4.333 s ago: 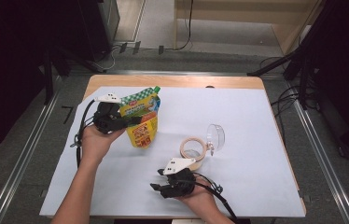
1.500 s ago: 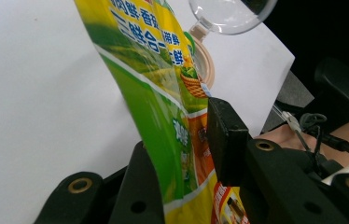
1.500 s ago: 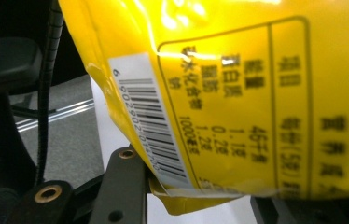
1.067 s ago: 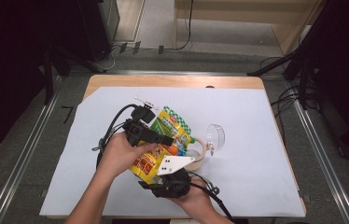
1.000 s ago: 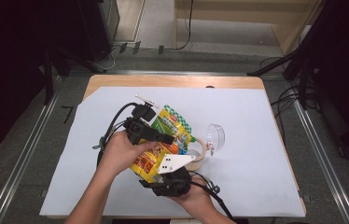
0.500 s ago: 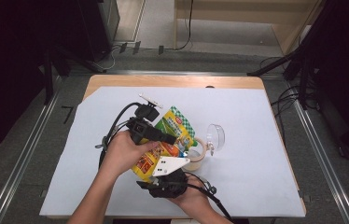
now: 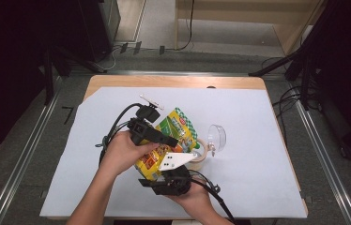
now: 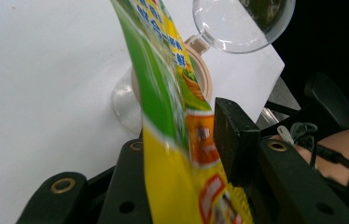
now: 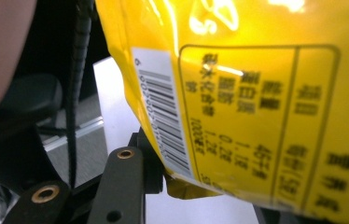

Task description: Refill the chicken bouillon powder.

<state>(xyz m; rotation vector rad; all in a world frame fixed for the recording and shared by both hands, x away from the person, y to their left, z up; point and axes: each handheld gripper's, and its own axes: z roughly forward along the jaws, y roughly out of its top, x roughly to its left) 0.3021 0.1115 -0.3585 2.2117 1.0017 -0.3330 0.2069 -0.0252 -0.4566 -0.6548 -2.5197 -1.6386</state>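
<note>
Both of your grippers meet on the one snack bag [image 7: 168, 143], a yellow-and-green packet held up off the white sheet [image 7: 258, 159] near the middle of the table, tilted so its green checked top points away from you and its yellow bottom end comes toward you. Your left gripper [image 7: 160, 138] reaches in from the left and has the bag's upper part between its jaws; in the left gripper view the bag [image 8: 177, 140] runs edge-on up between the two black jaws, the right pad [image 8: 231, 140] close against the orange print, and those jaws have just been opening, so you cannot tell whether they press on it at this moment. Your right gripper [image 7: 166, 180] comes up from below at the bag's lower end; in the right gripper view the yellow back panel [image 9: 256, 107] with its barcode sits close over the jaws, its bottom corner tucked against the left jaw, so this gripper looks to be gripping the bag's lower edge. Just beyond the bag on the sheet lies a roll of tape [image 7: 201, 152], and beside it to the right a clear plastic glass [image 7: 217, 137] lies on its side. Your left hand [image 7: 124, 152] wraps the left gripper's body, with its cable [image 7: 112, 129] looping behind.
</note>
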